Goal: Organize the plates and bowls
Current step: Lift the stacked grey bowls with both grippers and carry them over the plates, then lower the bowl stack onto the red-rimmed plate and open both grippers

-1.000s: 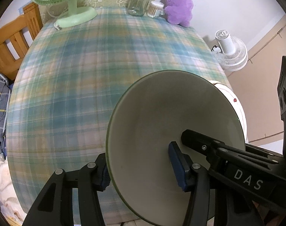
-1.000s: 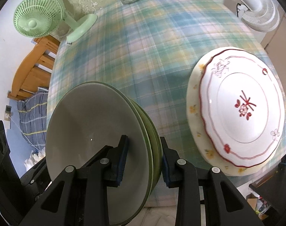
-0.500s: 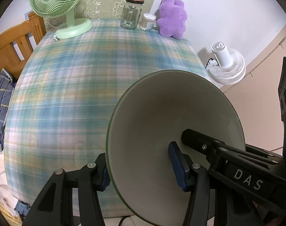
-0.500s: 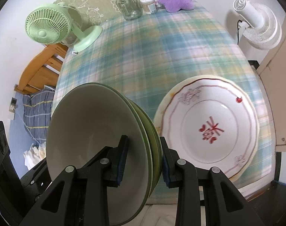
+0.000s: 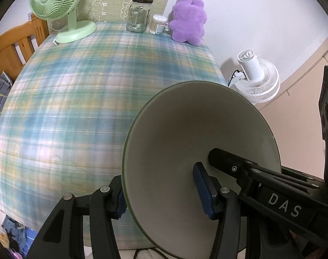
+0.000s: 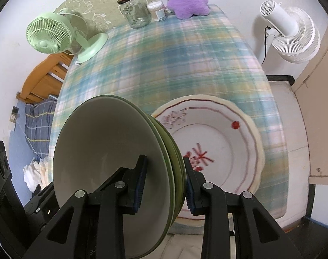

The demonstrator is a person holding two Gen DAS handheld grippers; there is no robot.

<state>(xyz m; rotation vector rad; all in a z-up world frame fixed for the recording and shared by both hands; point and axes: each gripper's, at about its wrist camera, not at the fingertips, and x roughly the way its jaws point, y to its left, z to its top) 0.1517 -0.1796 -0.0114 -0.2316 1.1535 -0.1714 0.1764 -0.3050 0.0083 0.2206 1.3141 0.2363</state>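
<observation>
Right wrist view, right claw (image 6: 164, 181) angled steeply down, clamping stacked bowls (image 6: 112, 164)

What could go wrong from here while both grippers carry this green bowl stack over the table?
1. The green bowl stack is held only at its rims by the left gripper and right gripper; uneven movement could twist it loose.
2. Lowered carelessly, it may strike the red-patterned plate directly below.
</observation>
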